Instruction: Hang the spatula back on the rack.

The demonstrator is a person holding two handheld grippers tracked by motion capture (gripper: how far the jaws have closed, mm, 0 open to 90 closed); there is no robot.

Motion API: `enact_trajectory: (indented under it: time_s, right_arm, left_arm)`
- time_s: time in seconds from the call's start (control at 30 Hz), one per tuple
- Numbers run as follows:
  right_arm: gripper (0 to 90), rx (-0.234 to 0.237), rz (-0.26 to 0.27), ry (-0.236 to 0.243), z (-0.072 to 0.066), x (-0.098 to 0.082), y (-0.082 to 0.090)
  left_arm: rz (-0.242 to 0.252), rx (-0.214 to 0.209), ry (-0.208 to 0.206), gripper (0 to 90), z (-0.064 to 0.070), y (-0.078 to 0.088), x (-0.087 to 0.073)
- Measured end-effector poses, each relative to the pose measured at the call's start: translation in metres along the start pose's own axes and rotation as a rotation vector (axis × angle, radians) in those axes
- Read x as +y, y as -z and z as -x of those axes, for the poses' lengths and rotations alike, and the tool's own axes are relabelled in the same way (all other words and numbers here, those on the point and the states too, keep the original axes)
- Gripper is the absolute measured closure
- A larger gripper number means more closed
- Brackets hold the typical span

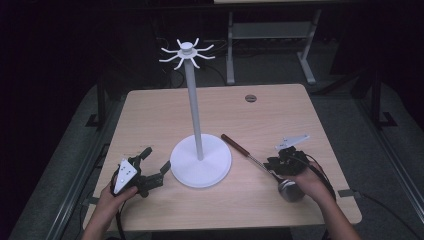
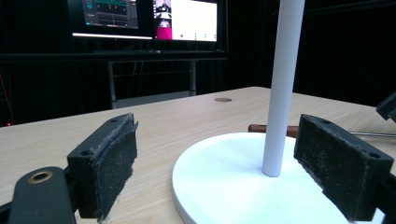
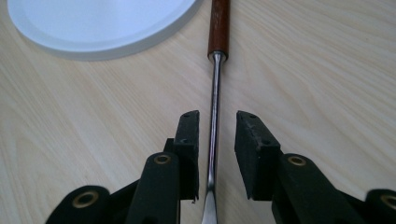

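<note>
right gripper [image 3: 213, 154] straddles the ladle [image 3: 214, 107], its bowl [image 1: 290, 190] empty.

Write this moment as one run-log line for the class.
left gripper: open beside white stand base | right gripper: open, straddling ladle shaft | ladle: flat on table

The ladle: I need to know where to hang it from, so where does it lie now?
In the high view the ladle lies flat on the table, right of the stand, with its handle toward the base and its bowl by the right gripper.
</note>
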State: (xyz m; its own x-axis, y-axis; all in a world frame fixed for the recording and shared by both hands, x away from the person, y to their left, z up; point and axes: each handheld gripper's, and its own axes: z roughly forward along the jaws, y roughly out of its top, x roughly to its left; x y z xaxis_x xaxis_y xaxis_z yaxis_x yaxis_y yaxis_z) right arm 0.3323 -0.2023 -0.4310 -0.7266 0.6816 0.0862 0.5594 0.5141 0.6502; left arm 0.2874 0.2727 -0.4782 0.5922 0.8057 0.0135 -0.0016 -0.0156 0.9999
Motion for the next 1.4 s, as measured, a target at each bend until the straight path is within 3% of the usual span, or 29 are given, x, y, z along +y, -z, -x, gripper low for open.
enact_trajectory:
  time_s: [0.23,0.6,0.83,1.1,1.4]
  right_arm:
    - [65.6,0.029,-0.047,0.002,0.002,0.026,-0.012]
    - [62.5,0.033,-0.109,0.012,0.004,0.059,-0.032]
    - [62.3,0.041,-0.134,0.012,0.007,0.072,-0.041]
    - [61.1,0.038,-0.22,0.012,0.009,0.09,-0.06]
    - [61.0,0.026,-0.299,0.01,0.01,0.093,-0.082]
  left_arm:
    - [0.0,0.0,0.0,12.6,0.0,0.0,0.0]
    - [0.0,-0.001,0.0,12.6,0.0,0.0,0.0]
    - [0.0,-0.002,0.0,12.6,0.0,0.0,0.0]
    - [0.0,-0.003,0.0,12.6,0.0,0.0,0.0]
    - [-0.001,-0.004,0.001,12.6,0.0,0.0,0.0]
